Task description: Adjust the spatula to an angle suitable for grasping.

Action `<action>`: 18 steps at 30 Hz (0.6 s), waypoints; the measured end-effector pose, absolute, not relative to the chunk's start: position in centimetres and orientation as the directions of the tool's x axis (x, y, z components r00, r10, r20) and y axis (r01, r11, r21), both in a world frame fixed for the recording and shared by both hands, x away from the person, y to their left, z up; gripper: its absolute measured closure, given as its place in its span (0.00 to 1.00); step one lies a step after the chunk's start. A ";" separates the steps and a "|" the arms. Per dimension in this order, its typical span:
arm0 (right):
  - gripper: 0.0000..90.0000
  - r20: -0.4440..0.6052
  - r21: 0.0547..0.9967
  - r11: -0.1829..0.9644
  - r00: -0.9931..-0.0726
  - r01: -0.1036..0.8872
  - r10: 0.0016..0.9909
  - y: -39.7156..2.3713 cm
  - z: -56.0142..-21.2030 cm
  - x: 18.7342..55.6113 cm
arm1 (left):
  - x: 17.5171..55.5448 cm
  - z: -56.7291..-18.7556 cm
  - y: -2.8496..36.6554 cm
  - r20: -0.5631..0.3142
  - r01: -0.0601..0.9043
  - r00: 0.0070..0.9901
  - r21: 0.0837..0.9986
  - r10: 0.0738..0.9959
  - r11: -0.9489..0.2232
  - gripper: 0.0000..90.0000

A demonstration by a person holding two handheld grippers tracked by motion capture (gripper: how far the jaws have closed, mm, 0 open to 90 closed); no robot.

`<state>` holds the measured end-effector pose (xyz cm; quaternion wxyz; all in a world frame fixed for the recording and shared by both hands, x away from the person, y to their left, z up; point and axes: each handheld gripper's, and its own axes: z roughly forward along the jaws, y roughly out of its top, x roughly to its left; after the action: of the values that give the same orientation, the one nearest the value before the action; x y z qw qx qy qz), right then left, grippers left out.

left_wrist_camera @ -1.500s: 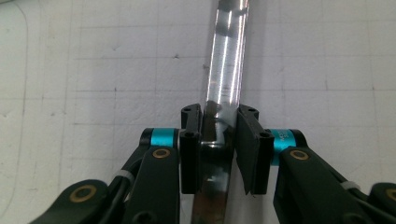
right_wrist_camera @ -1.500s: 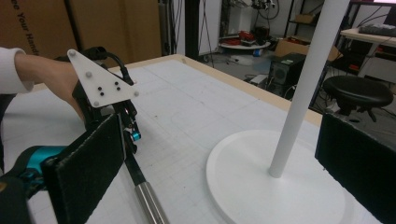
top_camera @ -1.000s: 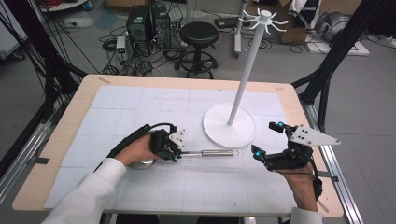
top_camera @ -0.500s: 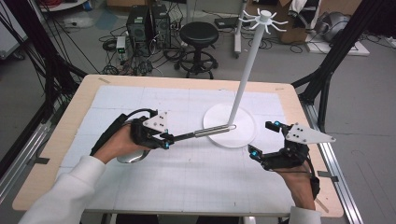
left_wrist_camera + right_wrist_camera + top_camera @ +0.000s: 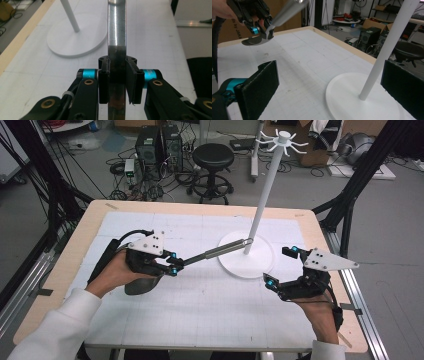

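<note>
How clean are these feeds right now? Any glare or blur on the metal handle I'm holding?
Left gripper view: a bright glare streak runs down the metal handle, which darkens between the left gripper pads. Right gripper view: the near pads are soft and out of focus, and the handle's end at the top edge is blurred. High view: even lighting, a faint shadow under the white stand's base, edges slightly bowed.

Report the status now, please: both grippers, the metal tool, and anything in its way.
Left gripper shut on metal tool, lifted off table. Right gripper open, empty, beside white stand. Tool tip close by stand pole; contact unclear.
</note>
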<state>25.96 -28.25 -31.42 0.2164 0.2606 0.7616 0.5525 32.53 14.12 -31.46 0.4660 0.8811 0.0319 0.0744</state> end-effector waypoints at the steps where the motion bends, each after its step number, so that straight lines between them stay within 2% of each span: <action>1: 0.01 -0.041 0.954 0.254 -0.769 0.160 0.638 -28.2 -31.2 25.9 | 32.4 -31.3 14.2 0.096 -0.009 0.987 0.837 0.130 -0.547 0.83; 18: 0.01 -0.072 0.951 0.280 -0.780 0.135 0.621 -27.0 -29.6 26.2 | 31.5 -29.5 16.5 0.076 0.001 0.979 0.927 0.190 -0.376 0.83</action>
<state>26.19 -26.98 -29.62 0.2221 0.2459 0.7684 0.5474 31.49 16.46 -29.52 0.5556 0.8250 0.0580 0.0849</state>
